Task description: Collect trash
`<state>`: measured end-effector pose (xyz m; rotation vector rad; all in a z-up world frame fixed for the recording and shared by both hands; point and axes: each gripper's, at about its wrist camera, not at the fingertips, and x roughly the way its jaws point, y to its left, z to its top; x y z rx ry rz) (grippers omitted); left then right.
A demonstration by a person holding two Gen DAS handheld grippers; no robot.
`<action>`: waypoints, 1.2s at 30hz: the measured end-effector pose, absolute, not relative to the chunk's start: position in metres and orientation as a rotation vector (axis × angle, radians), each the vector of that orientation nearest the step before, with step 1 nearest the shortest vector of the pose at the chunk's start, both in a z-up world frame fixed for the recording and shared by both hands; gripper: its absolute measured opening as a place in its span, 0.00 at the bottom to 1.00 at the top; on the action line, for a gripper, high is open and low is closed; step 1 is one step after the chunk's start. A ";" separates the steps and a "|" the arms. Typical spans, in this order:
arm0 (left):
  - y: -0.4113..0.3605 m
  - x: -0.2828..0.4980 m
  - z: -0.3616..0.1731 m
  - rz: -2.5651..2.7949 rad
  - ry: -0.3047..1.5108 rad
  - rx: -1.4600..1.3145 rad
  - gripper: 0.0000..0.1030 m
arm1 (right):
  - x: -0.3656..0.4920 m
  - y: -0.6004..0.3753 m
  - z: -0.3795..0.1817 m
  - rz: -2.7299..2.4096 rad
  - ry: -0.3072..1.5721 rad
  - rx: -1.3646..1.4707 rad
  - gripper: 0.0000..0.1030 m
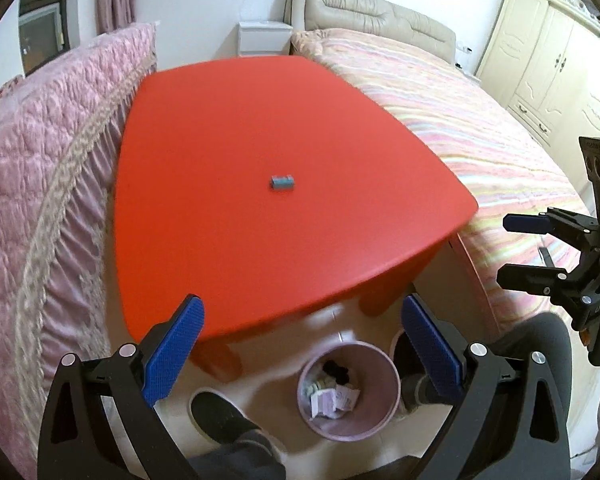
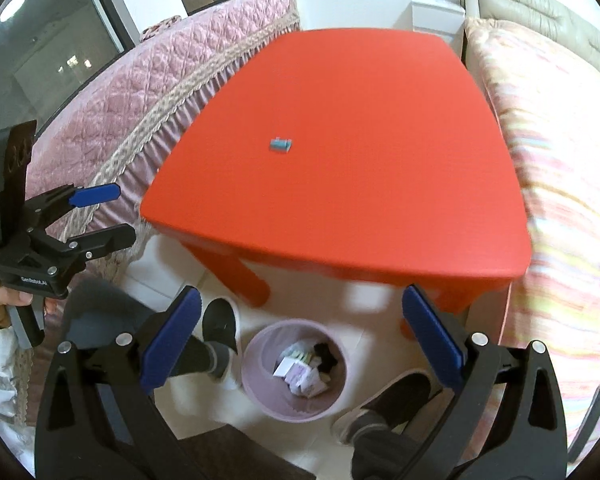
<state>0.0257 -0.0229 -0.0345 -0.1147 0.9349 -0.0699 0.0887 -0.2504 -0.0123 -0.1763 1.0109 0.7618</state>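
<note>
One scrap (image 1: pixel 282 182) left near the middle of the red table (image 1: pixel 228 120); the bin (image 1: pixel 348 390) sits on the floor below its near edge. Left gripper (image 1: pixel 302 350) and right gripper (image 2: pixel 300 346) both gape wide, holding nothing. I'd come straight down and pinch its short sides.

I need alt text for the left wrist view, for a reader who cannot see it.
A small teal wrapper lies alone on a red table, seen between the open left gripper. On the floor below stands a pink bin holding paper scraps, and the right gripper, also open, hangs at the right edge.
</note>
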 end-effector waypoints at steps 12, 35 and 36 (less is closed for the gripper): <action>-0.007 0.105 -0.022 -0.073 0.987 -0.110 0.92 | 0.165 -0.212 -0.004 0.730 1.046 -0.265 0.96; 0.001 0.206 -0.091 -0.025 1.203 -0.160 0.92 | 0.245 -0.174 -0.068 0.629 1.236 -0.353 0.96; 0.000 0.208 -0.093 -0.021 1.203 -0.160 0.92 | 0.247 -0.175 -0.070 0.628 1.238 -0.351 0.96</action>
